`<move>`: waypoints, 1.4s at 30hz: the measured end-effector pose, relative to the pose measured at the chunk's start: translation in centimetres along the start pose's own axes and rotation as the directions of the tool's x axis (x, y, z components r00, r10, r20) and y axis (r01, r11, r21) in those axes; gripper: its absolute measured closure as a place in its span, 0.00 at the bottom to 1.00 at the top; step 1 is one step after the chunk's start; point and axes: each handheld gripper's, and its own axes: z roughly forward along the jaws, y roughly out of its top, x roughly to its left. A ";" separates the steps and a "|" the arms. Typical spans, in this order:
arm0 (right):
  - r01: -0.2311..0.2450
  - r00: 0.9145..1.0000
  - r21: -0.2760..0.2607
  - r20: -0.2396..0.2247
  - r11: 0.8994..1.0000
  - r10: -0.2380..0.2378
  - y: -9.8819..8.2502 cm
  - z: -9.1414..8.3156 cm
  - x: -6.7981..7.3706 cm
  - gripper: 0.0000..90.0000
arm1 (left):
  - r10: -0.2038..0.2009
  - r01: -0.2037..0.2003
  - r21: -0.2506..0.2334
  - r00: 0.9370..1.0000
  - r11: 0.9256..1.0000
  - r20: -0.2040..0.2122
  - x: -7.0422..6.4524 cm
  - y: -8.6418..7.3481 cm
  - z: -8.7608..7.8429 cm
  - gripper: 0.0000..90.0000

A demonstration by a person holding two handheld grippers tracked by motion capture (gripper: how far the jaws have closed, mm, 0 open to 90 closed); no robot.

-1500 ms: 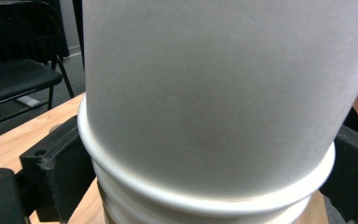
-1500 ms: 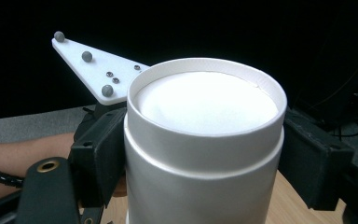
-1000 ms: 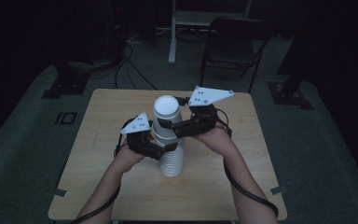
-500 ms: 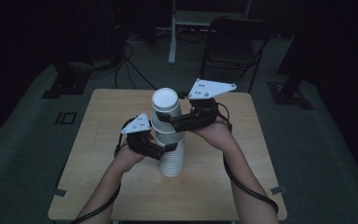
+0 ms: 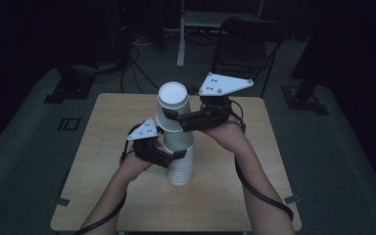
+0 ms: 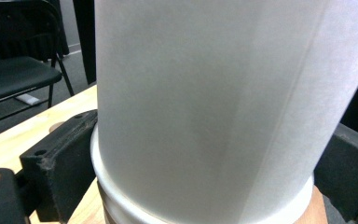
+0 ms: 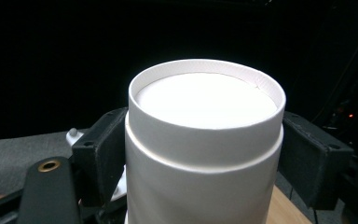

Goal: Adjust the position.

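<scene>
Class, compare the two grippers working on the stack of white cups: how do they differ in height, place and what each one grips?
The right gripper sits higher, clamped on the upper cups being lifted; the left gripper sits lower, clamped on the stack of cups standing on the table. The right gripper comes in from the stack's right, the left gripper from its left. Both are black, carry a grey plate and are shut on white inverted cups.
</scene>
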 end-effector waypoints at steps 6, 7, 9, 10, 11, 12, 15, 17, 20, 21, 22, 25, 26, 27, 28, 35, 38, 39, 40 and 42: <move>-0.003 1.000 -0.024 0.010 1.000 0.004 0.8 -0.6 -0.2 0.25 | -0.001 0.001 -0.002 1.000 1.000 0.000 0.0 0.0 0.0 0.05; -0.007 1.000 -0.029 0.016 1.000 0.007 1.0 -0.6 -0.2 0.25 | -0.002 0.002 -0.002 1.000 1.000 0.000 0.0 0.0 0.0 0.05; -0.010 1.000 -0.036 0.013 0.999 0.010 1.3 -0.9 -0.3 0.25 | -0.002 0.002 -0.001 1.000 1.000 0.000 0.0 0.0 0.0 0.05; -0.011 1.000 -0.041 0.015 0.999 0.012 1.5 -1.1 -0.4 0.25 | -0.001 0.001 -0.001 1.000 1.000 0.000 0.0 0.0 0.0 0.05; -0.011 1.000 -0.041 0.015 0.999 0.012 1.5 -1.1 -0.4 0.25 | -0.001 0.001 -0.001 1.000 1.000 0.000 0.0 0.0 0.0 0.05; -0.009 1.000 -0.040 0.017 0.999 0.009 1.6 -1.2 -0.4 0.25 | -0.002 0.002 -0.001 1.000 1.000 0.001 0.0 0.0 0.0 0.05; -0.013 0.999 -0.030 0.034 0.999 0.014 1.7 -2.0 -0.6 0.25 | -0.002 0.002 -0.002 1.000 1.000 0.001 0.0 0.0 0.0 0.05; -0.016 0.999 -0.027 0.032 0.999 0.017 1.6 -2.2 -0.8 0.25 | -0.003 0.003 -0.004 1.000 1.000 0.001 0.0 0.0 0.0 0.05; -0.028 0.998 -0.026 0.055 0.999 0.029 1.1 -3.1 -1.2 0.25 | -0.003 0.003 -0.004 1.000 1.000 0.003 0.0 0.0 0.0 0.05; -0.028 0.998 -0.026 0.055 0.999 0.029 1.1 -3.1 -1.2 0.25 | -0.003 0.003 -0.004 1.000 1.000 0.003 0.0 0.0 0.0 0.05; -0.030 0.998 -0.027 0.052 0.999 0.031 1.0 -3.3 -1.3 0.25 | -0.003 0.003 -0.005 1.000 1.000 0.003 0.0 0.0 0.0 0.05; -0.035 0.996 -0.042 0.075 0.999 0.038 0.6 -4.6 -1.6 0.25 | -0.004 0.004 -0.006 1.000 1.000 0.004 0.0 -0.1 0.0 0.05; -0.035 0.996 -0.042 0.075 0.999 0.038 0.6 -4.6 -1.6 0.25 | -0.004 0.004 -0.006 1.000 1.000 0.004 0.0 -0.1 0.0 0.05; -0.040 0.996 -0.042 0.082 0.998 0.043 0.4 -5.2 -1.9 0.25 | -0.003 0.003 -0.006 1.000 1.000 0.004 0.0 -0.1 0.0 0.05; -0.040 0.996 -0.042 0.082 0.998 0.043 0.4 -5.2 -1.9 0.25 | -0.003 0.003 -0.006 1.000 1.000 0.004 0.0 -0.1 0.0 0.05; -0.060 0.991 -0.032 0.114 0.998 0.063 -0.9 -7.4 -2.7 0.25 | -0.005 0.005 -0.007 1.000 1.000 0.004 0.0 -0.1 0.0 0.05; -0.065 0.987 -0.026 0.144 0.998 0.068 -2.1 -8.6 -2.9 0.25 | -0.006 0.006 -0.005 1.000 1.000 0.003 0.0 0.0 0.0 0.05; -0.065 0.987 -0.026 0.144 0.998 0.068 -2.1 -8.6 -2.9 0.25 | -0.006 0.006 -0.004 1.000 1.000 0.002 0.0 0.0 0.0 0.05; -0.066 0.986 -0.022 0.149 0.998 0.068 -2.4 -8.9 -3.0 0.25 | -0.006 0.006 -0.004 1.000 1.000 0.002 0.0 0.0 0.0 0.05; -0.068 0.984 -0.017 0.166 0.998 0.070 -3.1 -9.4 -2.9 0.25 | -0.007 0.007 -0.007 1.000 1.000 -0.001 -0.1 -0.1 0.0 0.05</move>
